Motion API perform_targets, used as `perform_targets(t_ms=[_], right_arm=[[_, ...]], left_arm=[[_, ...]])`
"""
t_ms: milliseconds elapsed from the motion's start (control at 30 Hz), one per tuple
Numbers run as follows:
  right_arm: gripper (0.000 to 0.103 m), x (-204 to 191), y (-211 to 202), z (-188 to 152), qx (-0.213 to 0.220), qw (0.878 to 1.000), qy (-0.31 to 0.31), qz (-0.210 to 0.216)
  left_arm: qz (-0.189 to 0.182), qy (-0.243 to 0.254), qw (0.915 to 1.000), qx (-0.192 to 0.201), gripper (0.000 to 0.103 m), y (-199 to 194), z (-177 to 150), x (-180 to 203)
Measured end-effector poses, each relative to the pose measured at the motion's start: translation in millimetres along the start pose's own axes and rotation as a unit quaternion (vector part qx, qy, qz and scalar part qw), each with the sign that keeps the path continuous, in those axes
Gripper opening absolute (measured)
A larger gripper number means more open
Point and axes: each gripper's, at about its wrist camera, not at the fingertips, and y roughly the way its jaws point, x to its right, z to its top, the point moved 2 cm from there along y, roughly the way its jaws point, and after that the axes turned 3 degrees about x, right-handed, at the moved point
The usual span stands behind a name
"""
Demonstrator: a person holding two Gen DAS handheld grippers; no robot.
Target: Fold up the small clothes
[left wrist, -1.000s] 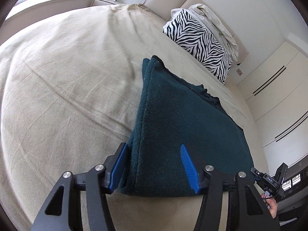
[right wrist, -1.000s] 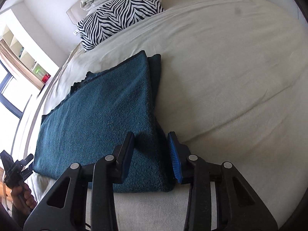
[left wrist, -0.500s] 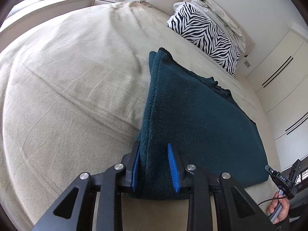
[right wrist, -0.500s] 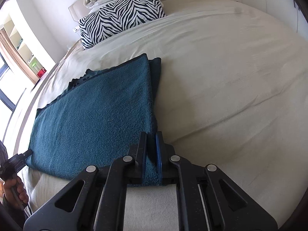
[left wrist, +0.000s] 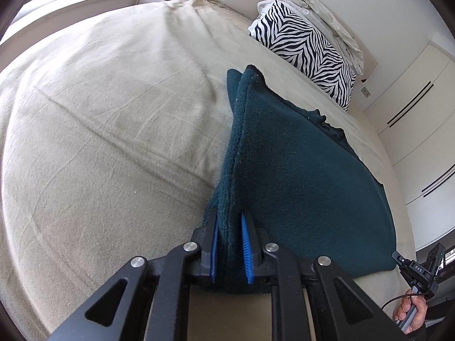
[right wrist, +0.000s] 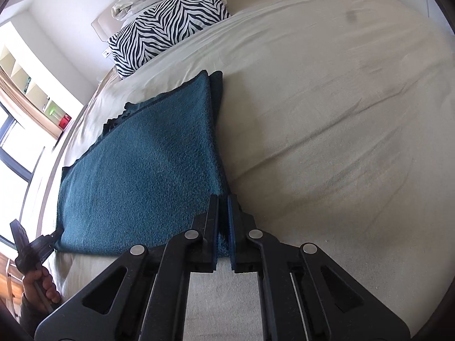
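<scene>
A dark teal folded cloth [left wrist: 298,170] lies flat on the beige bed, near its front edge; it also shows in the right wrist view [right wrist: 148,164]. My left gripper [left wrist: 229,221] is shut on the cloth's near left corner, several layers thick between the blue pads. My right gripper [right wrist: 223,207] is shut on the cloth's near right corner. Each view shows the other gripper: the right one at the left wrist view's lower right [left wrist: 418,272], the left one at the right wrist view's lower left [right wrist: 31,250].
The beige bed sheet [left wrist: 113,113] spreads wide to the left of the cloth and, in the right wrist view, to its right [right wrist: 341,113]. A zebra-striped pillow [left wrist: 307,54] and crumpled white bedding [left wrist: 324,17] sit at the headboard. White wardrobes [left wrist: 412,108] stand at right.
Both grippers closed from open onto the cloth's near corners: the right one first, the left one narrowing further until now. Both views shifted slightly with the corners gripped.
</scene>
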Motion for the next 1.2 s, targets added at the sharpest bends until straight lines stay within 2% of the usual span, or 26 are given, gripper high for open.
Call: perform_targets(t_ms=[267, 367, 400, 433, 467, 567, 633, 733, 800, 867, 933, 967, 1000, 1033, 1100, 1133, 1167, 1200], right_arm=[[0.009, 10, 8, 2, 0.002, 1.000, 0.024, 0.015], [0.041, 11, -6, 2, 0.022, 0.999, 0.034, 0.008], [0.055, 12, -14, 3, 0.039, 0.999, 0.036, 0.003], [0.058, 11, -22, 5, 0.055, 0.998, 0.036, -0.005], [0.058, 10, -28, 8, 0.065, 0.997, 0.034, -0.012], [0.058, 1, -38, 20, 0.075, 0.996, 0.036, -0.015], [0.059, -17, -39, 29, 0.074, 0.996, 0.029, 0.026], [0.059, -63, -20, 41, 0.048, 0.994, 0.006, 0.100], [0.059, -96, 1, 49, 0.025, 0.988, 0.003, 0.155], [0.059, -127, 25, 57, 0.010, 0.978, 0.002, 0.208], [0.059, -153, 54, 65, -0.010, 0.971, 0.011, 0.237], [0.059, -165, 70, 68, -0.020, 0.968, 0.018, 0.249], [0.059, -176, 87, 70, -0.034, 0.963, 0.024, 0.265], [0.059, -184, 103, 71, -0.046, 0.960, 0.033, 0.274], [0.059, -195, 138, 71, -0.081, 0.954, 0.050, 0.284], [0.059, -198, 153, 69, -0.093, 0.952, 0.059, 0.284], [0.059, -198, 165, 66, -0.096, 0.955, 0.060, 0.273], [0.053, -195, 173, 64, -0.093, 0.958, 0.056, 0.265]], left_arm=[[-0.002, -0.005, 1.0000, 0.003, 0.017, -7, -4, -2], [0.020, 0.005, 0.9996, 0.017, 0.017, -21, -4, 6], [0.037, 0.019, 0.9987, 0.028, 0.018, -27, -2, 11], [0.046, 0.034, 0.9975, 0.041, 0.018, -34, 0, 18], [0.052, 0.047, 0.9961, 0.052, 0.019, -39, 3, 25], [0.075, 0.092, 0.9897, 0.081, 0.031, -45, 17, 51], [0.081, 0.122, 0.9847, 0.095, 0.040, -39, 28, 71], [0.083, 0.166, 0.9784, 0.092, 0.043, -11, 43, 102], [0.099, 0.198, 0.9717, 0.085, 0.043, 14, 50, 122], [0.117, 0.231, 0.9624, 0.082, 0.044, 36, 55, 141], [0.149, 0.268, 0.9488, 0.075, 0.054, 60, 56, 152], [0.164, 0.279, 0.9435, 0.071, 0.054, 73, 57, 152], [0.173, 0.281, 0.9420, 0.059, 0.055, 85, 56, 148], [0.172, 0.273, 0.9459, 0.039, 0.058, 97, 55, 140], [0.141, 0.237, 0.9603, 0.044, 0.060, 103, 54, 124], [0.132, 0.229, 0.9633, 0.046, 0.061, 103, 55, 120], [0.128, 0.230, 0.9634, 0.048, 0.061, 103, 53, 120], [0.127, 0.234, 0.9627, 0.049, 0.061, 104, 52, 120]])
